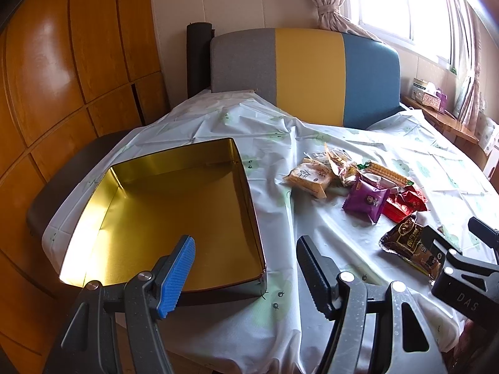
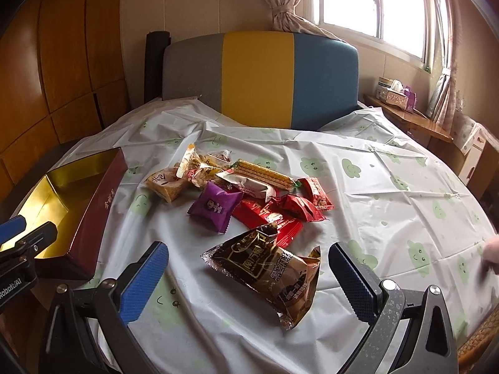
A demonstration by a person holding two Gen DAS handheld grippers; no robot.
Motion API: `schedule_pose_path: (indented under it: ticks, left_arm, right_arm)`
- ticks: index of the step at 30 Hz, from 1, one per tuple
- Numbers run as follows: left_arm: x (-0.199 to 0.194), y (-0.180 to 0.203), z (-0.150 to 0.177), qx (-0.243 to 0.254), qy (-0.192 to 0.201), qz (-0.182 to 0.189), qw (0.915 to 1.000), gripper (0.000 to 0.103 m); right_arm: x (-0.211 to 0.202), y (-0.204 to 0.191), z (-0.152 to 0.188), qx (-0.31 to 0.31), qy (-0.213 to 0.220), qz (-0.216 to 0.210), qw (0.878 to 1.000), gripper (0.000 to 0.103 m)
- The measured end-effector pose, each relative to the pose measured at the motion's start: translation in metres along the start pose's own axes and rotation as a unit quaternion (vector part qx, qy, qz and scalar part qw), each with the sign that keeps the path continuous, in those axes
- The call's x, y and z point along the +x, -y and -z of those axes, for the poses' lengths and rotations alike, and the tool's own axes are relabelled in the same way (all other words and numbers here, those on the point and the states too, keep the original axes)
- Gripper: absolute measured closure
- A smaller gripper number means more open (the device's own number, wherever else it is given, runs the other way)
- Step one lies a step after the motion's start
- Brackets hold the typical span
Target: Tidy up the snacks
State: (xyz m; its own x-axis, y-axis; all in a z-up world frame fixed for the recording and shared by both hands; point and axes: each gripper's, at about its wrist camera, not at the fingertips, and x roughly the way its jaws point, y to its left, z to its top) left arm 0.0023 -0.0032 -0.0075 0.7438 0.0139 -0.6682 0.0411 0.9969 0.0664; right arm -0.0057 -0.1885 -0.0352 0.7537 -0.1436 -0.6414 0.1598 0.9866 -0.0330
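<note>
A rectangular tin box point(image 1: 174, 205), gold inside and maroon outside point(image 2: 93, 205), lies open and empty on the left of the cloth. My left gripper point(image 1: 246, 275) hovers open over its near right corner, holding nothing. Several wrapped snacks are heaped mid-table: a purple packet point(image 2: 216, 207), red packets point(image 2: 271, 218), a biscuit stick pack point(image 2: 265, 174) and a yellow cake packet point(image 2: 165, 184). Nearest lies a brown packet point(image 2: 268, 274). My right gripper point(image 2: 248, 280) stands wide open astride it, pads clear of both its sides. In the left wrist view the brown packet point(image 1: 405, 243) sits just ahead of the right gripper point(image 1: 457, 237).
A white cloth with green clouds point(image 2: 389, 187) covers the round table. A grey, yellow and blue headboard point(image 2: 259, 74) stands behind it, with wooden cabinets point(image 1: 62, 78) to the left. A shelf with a tissue box point(image 2: 393, 93) is at the right. A hand point(image 2: 491, 252) shows at the right edge.
</note>
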Motion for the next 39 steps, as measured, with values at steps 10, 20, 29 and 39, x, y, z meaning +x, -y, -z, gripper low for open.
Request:
schedule_pose_path:
  ticks: [10, 20, 29, 39]
  left_arm:
    - [0.0, 0.006, -0.001, 0.01, -0.004, 0.008, 0.9999, 0.034]
    - [0.016, 0.022, -0.008, 0.018, -0.064, 0.117, 0.9909, 0.034]
    - [0.04, 0.075, -0.017, 0.08, -0.124, 0.195, 0.9697, 0.035]
    - [0.08, 0.132, -0.022, -0.01, -0.267, 0.316, 0.9102, 0.04]
  right_arm:
    - [0.004, 0.027, -0.022, 0.01, 0.003, -0.001, 1.0, 0.0]
    - [0.027, 0.1, -0.07, -0.01, -0.034, -0.017, 0.999, 0.0]
    - [0.07, 0.182, -0.064, 0.078, -0.096, 0.002, 0.992, 0.0]
    - [0.071, 0.189, -0.068, 0.118, -0.093, -0.029, 0.988, 0.0]
